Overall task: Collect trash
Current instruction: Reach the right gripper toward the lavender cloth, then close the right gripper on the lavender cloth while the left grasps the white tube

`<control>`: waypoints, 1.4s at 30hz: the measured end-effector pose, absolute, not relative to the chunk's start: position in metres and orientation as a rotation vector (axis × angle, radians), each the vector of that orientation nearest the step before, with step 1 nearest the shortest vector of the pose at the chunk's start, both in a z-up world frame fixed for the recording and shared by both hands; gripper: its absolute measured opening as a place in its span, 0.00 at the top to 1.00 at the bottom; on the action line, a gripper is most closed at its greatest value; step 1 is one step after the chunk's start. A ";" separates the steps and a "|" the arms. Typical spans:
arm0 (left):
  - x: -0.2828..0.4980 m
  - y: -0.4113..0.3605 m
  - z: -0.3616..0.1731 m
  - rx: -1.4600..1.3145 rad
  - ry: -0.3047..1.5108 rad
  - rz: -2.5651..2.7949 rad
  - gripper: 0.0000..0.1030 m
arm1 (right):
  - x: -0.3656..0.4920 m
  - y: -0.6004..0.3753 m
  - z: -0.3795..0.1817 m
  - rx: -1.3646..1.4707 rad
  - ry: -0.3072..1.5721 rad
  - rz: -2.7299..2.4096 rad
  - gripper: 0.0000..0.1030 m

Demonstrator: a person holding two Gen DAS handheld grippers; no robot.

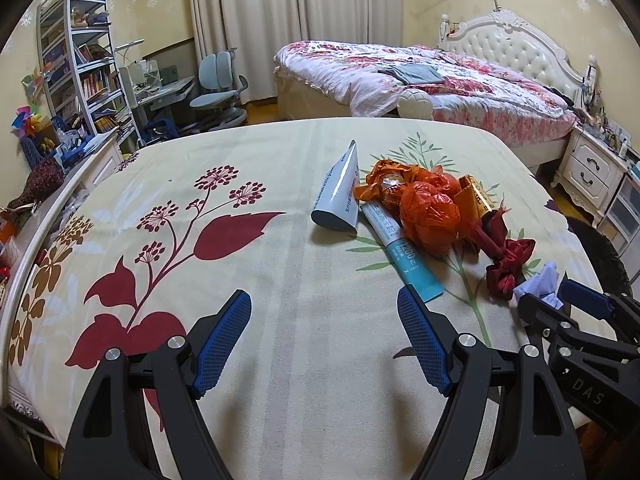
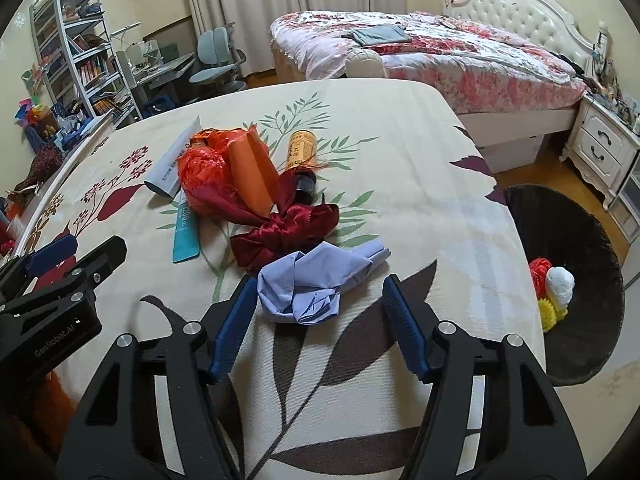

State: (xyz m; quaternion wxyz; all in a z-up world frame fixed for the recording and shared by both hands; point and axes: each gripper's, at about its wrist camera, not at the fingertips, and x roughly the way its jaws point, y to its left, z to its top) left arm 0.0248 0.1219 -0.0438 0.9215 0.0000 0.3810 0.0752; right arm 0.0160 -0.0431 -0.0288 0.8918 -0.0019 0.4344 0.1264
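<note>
Left tongs spread wide, blue pads pinching nothing, hovering over a bare stretch of the cream floral cloth covering the desk. Right tongs partly spread as well, straddling the near end of a crumpled pale blue paper wad; left pad just beside the wad's near-left edge, right pad apart from it with cloth showing in the gap, so no squeeze visible yet. Same wad seen from the left wrist view at the far right, between the other tongs' pads.

Trash heaped in a loose pile beyond the blue wad, toward the far middle of the desk: a dark red satin ribbon bow touching the wad's far side; a knotted orange-red plastic bag behind the bow; a flat orange card sleeve leaning on the bag; a teal and white squeezed tube lying flat with one end under the bag; a grey-white rolled paper cone at the pile's left edge; a yellow printed cylinder with a dark cap at the far right of the pile.

Beside the desk's right edge, down on the floor, a round black mesh waste basket, already holding a red, a white and a yellow crumpled lump.

Farther back, a bed with pink floral bedding, a blue swivel chair and a white bookshelf at the far left.
</note>
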 end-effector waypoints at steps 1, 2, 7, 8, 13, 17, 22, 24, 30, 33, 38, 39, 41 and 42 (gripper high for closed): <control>0.025 0.122 -0.043 -0.002 0.782 0.155 0.26 | 0.016 -0.046 -0.029 -0.005 0.901 0.254 0.38; 0.025 0.123 -0.043 -0.003 0.781 0.156 0.26 | 0.016 -0.050 -0.029 -0.003 0.902 0.244 0.38; 0.025 0.123 -0.043 -0.002 0.779 0.158 0.26 | 0.016 -0.066 -0.029 0.026 0.911 0.221 0.37; 0.025 0.123 -0.043 -0.002 0.779 0.158 0.26 | 0.015 -0.069 -0.027 0.036 0.907 0.219 0.36; 0.027 0.124 -0.039 -0.003 0.774 0.159 0.26 | 0.009 -0.077 -0.018 0.069 0.888 0.187 0.34; 0.027 0.126 -0.038 -0.006 0.773 0.159 0.26 | 0.003 -0.079 -0.016 0.082 0.903 0.194 0.34; 0.028 0.127 -0.040 -0.009 0.777 0.161 0.26 | 0.005 -0.071 -0.020 0.086 0.917 0.195 0.39; 0.028 0.127 -0.040 -0.010 0.778 0.161 0.26 | 0.010 -0.069 -0.020 0.107 0.918 0.199 0.40; 0.030 0.130 -0.043 -0.014 0.784 0.166 0.26 | 0.029 -0.056 -0.028 0.104 0.924 0.159 0.43; 0.030 0.130 -0.044 -0.015 0.786 0.164 0.26 | 0.031 -0.050 -0.034 0.072 0.942 0.170 0.51; 0.032 0.130 -0.047 -0.022 0.794 0.161 0.26 | 0.022 -0.056 -0.034 0.021 0.930 0.164 0.55; 0.032 0.130 -0.047 -0.024 0.795 0.161 0.26 | 0.021 -0.058 -0.035 0.018 0.931 0.160 0.55; 0.033 0.129 -0.048 -0.025 0.796 0.158 0.26 | 0.019 -0.064 -0.035 0.028 0.932 0.152 0.55; 0.033 0.129 -0.049 -0.025 0.797 0.158 0.26 | 0.019 -0.067 -0.034 0.038 0.933 0.151 0.55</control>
